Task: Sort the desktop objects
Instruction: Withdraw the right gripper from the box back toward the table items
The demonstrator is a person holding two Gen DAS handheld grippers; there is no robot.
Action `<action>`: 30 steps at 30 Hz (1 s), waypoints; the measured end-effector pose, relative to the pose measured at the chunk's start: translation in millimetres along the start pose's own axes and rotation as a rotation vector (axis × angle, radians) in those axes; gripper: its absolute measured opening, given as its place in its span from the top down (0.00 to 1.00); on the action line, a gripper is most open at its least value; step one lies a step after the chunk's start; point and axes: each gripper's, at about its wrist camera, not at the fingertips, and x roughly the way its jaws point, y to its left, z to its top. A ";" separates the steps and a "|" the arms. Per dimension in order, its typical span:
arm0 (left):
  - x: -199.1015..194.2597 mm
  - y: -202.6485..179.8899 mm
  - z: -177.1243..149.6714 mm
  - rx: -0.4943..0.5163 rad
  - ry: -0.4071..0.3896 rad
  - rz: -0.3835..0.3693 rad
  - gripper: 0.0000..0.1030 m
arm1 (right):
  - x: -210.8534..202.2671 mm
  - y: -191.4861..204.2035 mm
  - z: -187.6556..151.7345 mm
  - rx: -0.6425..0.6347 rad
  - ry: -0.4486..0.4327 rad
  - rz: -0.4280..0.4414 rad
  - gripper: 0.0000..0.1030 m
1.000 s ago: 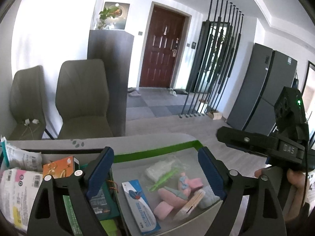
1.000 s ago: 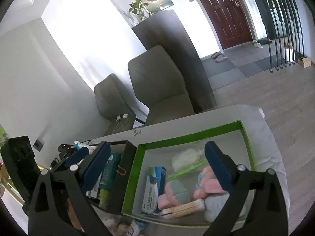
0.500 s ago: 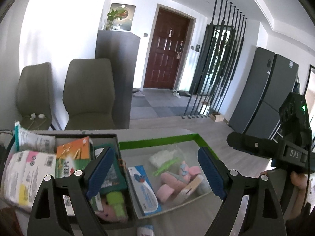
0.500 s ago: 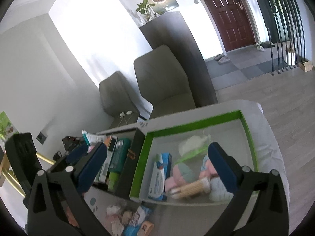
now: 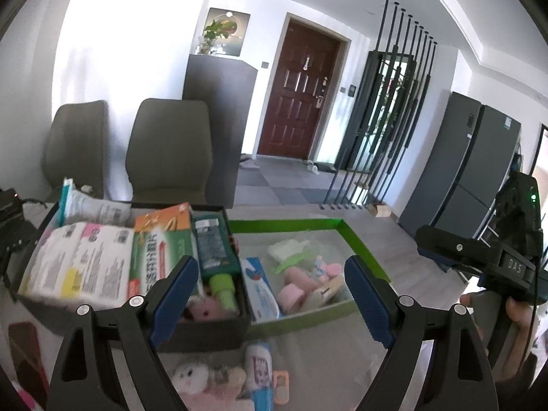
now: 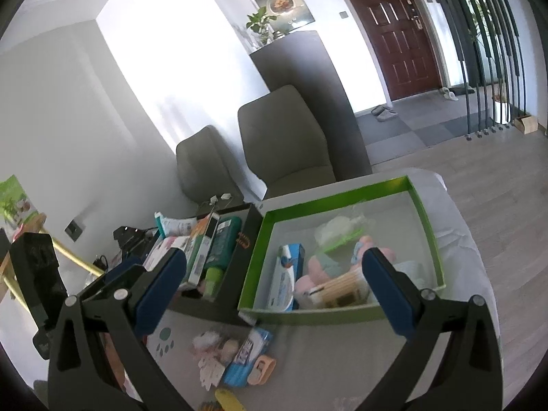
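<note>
Desktop clutter [image 6: 236, 359] loose on the grey table [image 6: 342, 359] nearest the cameras: a white plush toy [image 5: 190, 378], a small blue-and-white packet [image 6: 246, 356], an orange clip [image 6: 262, 370], something yellow [image 6: 227, 397] at the bottom edge. Left gripper [image 5: 270, 294] above that pile, jaws spread wide, nothing between them; right gripper [image 6: 274, 291] likewise wide apart and empty, seen also from the left camera at the right edge, held by a hand [image 5: 513, 311]. Just behind the loose items, two boxes side by side and touching. Black box [image 5: 212, 332] on the left, packed with printed packets [image 5: 78, 260], an orange-and-green carton [image 5: 161, 243], a dark green tube [image 5: 214, 250] with a light green cap, a pink toy [image 5: 205, 310]. Green-rimmed box [image 6: 424, 226] on the right, holding a blue-and-white carton [image 6: 286, 277], pink soft pieces [image 5: 294, 291], a white wad [image 6: 334, 227], a green stick [image 6: 339, 243], a pack of cotton swabs [image 6: 342, 284]. Beyond the table edge, two grey chairs [image 5: 167, 150], then a dark cabinet [image 5: 219, 102] topped with a plant [image 5: 214, 36], a framed picture on the white wall. Farther off, grey floor tiles, slippers [image 6: 383, 113], a dark red door [image 5: 298, 92], a screen of black bars [image 5: 383, 102], a tall dark fridge [image 5: 465, 164] at right.
</note>
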 end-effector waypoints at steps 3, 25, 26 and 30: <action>-12.6 -0.1 -11.1 0.001 0.006 0.010 0.15 | -8.1 10.4 -7.6 -0.018 0.003 0.008 0.00; -73.5 -21.1 -128.3 0.110 0.138 -0.018 0.15 | -57.1 7.4 -145.4 0.061 0.133 0.112 0.12; -73.7 -22.0 -133.9 0.111 0.148 -0.025 0.15 | -57.8 4.3 -151.6 0.082 0.148 0.124 0.14; -76.8 -24.8 -155.6 0.118 0.170 -0.051 0.15 | -61.4 -4.1 -179.2 0.175 0.202 0.178 0.20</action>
